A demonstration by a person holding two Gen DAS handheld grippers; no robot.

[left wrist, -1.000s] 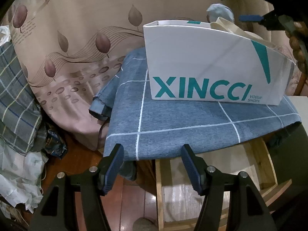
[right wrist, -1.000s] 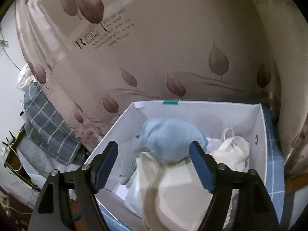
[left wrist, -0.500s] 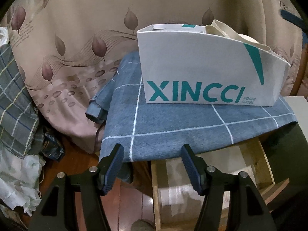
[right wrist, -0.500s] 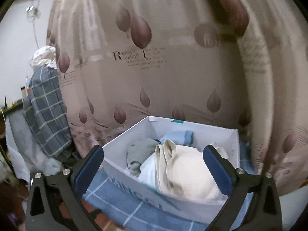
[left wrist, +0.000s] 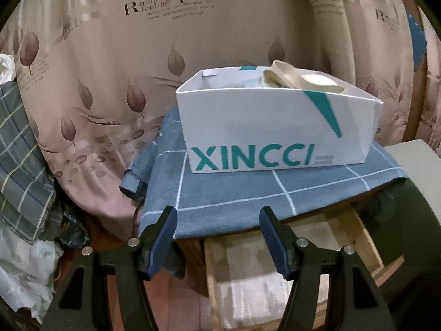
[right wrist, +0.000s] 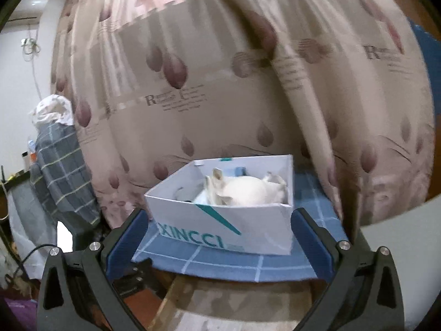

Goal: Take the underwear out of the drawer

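A white XINCCI shoe box point(left wrist: 275, 127) stands on a blue checked cloth point(left wrist: 237, 193); it also shows in the right wrist view point(right wrist: 228, 226). Cream underwear point(right wrist: 245, 191) and a light blue piece point(right wrist: 239, 170) lie inside it; the cream piece sticks above the rim in the left wrist view point(left wrist: 300, 78). Below the cloth a wooden drawer point(left wrist: 369, 245) is pulled open; its inside looks pale and blurred. My left gripper point(left wrist: 217, 234) is open and empty in front of the cloth's edge. My right gripper point(right wrist: 220, 237) is wide open and empty, well back from the box.
A leaf-printed curtain point(left wrist: 137, 69) hangs behind the box. A grey plaid cloth point(left wrist: 19, 160) and crumpled white material point(left wrist: 27, 270) lie at the left. A pale surface point(left wrist: 413, 162) sits to the right. The floor is dark wood.
My right gripper has let go of the blue piece into the box, opened wide and pulled up and back. My left gripper has drawn back, so the box looks smaller.
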